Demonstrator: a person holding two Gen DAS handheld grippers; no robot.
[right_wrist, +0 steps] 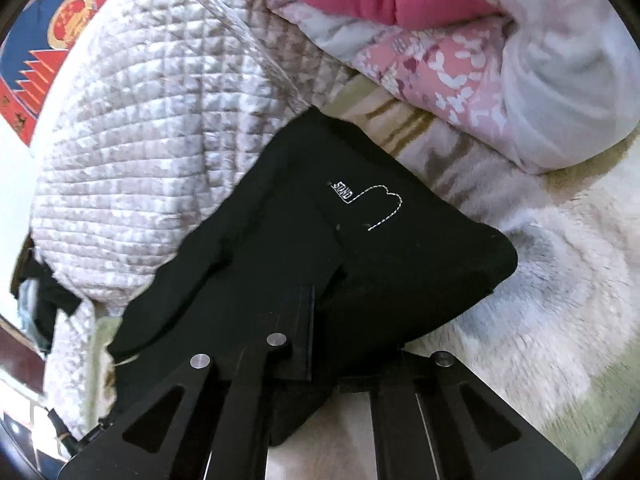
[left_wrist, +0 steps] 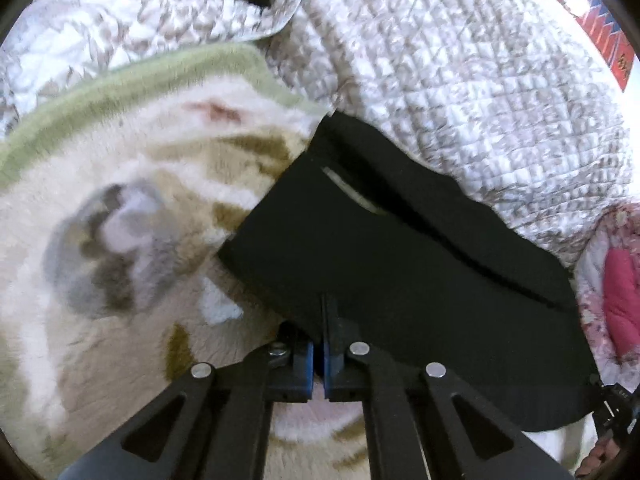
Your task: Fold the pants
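Black pants (left_wrist: pixel 400 248) hang between both grippers above a cream plush blanket (left_wrist: pixel 120 240). My left gripper (left_wrist: pixel 323 320) is shut on the near edge of the pants. A white label shows in a fold of the cloth. In the right wrist view the pants (right_wrist: pixel 380 240) carry white "STAND" stitching. My right gripper (right_wrist: pixel 316 320) is shut on their edge, its tips partly hidden by black cloth. The pants look folded into a short, wide panel held off the bed.
A quilted grey-white bedspread (left_wrist: pixel 460 80) lies behind the pants. A pink floral duvet (right_wrist: pixel 460 60) is bunched at one side. A red and blue patterned hanging (right_wrist: pixel 48 40) is on the wall. A green-edged blanket border (left_wrist: pixel 120 76) runs along the far left.
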